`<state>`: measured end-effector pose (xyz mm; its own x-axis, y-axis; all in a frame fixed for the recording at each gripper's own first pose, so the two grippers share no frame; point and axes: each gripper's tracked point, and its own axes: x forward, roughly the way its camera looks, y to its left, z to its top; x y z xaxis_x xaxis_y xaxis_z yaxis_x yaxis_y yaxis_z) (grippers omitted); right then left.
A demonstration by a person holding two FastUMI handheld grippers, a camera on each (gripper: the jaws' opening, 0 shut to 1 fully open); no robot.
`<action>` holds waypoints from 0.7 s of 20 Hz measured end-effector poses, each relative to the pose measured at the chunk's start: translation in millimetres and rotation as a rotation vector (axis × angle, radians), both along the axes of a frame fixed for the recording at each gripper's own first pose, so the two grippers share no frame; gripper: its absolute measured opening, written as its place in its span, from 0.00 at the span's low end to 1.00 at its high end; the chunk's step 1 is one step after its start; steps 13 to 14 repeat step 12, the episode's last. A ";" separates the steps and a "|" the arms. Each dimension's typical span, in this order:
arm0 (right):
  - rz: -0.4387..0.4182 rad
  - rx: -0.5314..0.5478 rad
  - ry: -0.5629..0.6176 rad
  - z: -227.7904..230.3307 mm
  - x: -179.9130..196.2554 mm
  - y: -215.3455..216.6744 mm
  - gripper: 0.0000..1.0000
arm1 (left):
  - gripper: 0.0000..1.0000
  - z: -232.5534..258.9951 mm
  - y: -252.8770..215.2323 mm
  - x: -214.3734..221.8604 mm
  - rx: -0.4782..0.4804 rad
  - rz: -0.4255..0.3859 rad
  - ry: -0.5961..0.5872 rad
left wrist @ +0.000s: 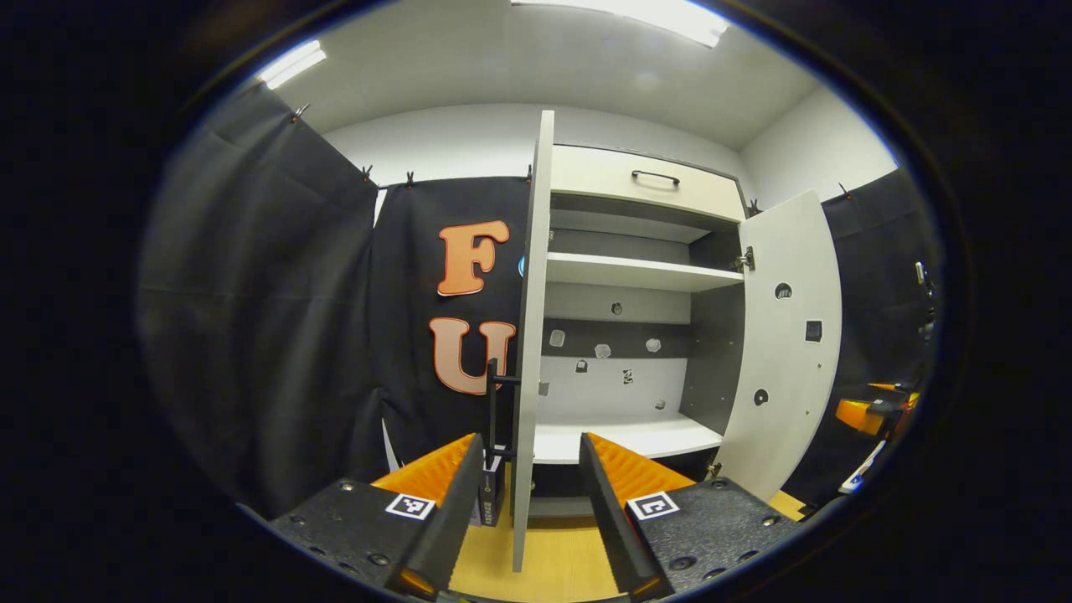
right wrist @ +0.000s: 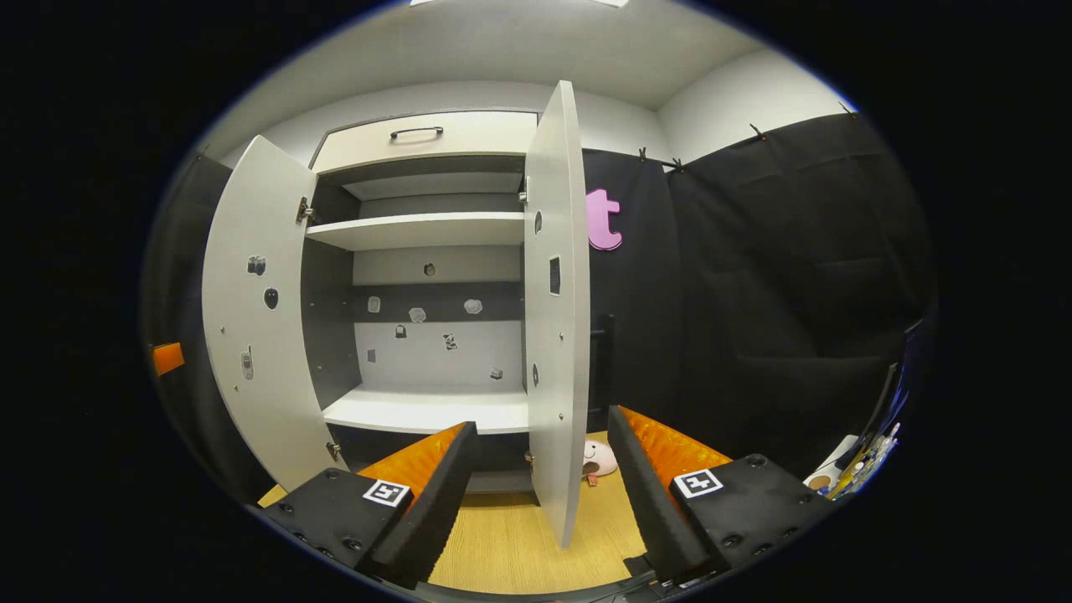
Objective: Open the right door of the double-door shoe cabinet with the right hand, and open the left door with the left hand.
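The shoe cabinet (left wrist: pixel 624 394) stands with both doors swung wide, and its bare white shelves (right wrist: pixel 419 230) show inside. In the left gripper view the left door (left wrist: pixel 529 335) is edge-on to me, its black bar handle (left wrist: pixel 492 394) on the outer face. My left gripper (left wrist: pixel 529 440) is open, one finger on each side of that door's edge and not pressing on it. The right door (right wrist: pixel 557 318) is edge-on in the right gripper view, and my right gripper (right wrist: pixel 543 419) is open around its edge. The other gripper (left wrist: pixel 875 412) shows past the right door (left wrist: pixel 787 335).
A drawer with a dark handle (left wrist: pixel 653 177) tops the cabinet. Below lies a wooden floor (right wrist: pixel 511 544), with a small pink toy (right wrist: pixel 599 459) behind the right door and a small dark box (left wrist: pixel 492 494) by the left door. Black cloth walls close in on both sides.
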<state>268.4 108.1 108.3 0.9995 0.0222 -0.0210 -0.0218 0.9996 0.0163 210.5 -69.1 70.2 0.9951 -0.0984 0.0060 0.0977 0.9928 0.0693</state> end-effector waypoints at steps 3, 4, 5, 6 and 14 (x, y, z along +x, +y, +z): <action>0.002 -0.001 -0.004 0.7 1.2 -0.2 0.94 | 0.85 -1.8 -4.1 1.4 -0.004 -0.004 0.006; 0.000 -0.001 -0.003 0.2 0.5 -1.0 0.94 | 0.92 -0.7 -5.2 2.1 -0.004 -0.005 0.002; -0.003 0.001 -0.001 0.0 1.1 -1.0 0.94 | 0.92 0.1 -6.4 1.9 -0.002 -0.008 -0.003; -0.004 0.003 0.001 -0.3 0.1 -1.0 0.94 | 0.88 1.1 -7.1 2.2 0.001 -0.009 -0.008; -0.002 0.009 -0.001 0.3 1.2 0.0 0.94 | 0.94 5.7 -3.2 4.9 0.005 0.013 -0.024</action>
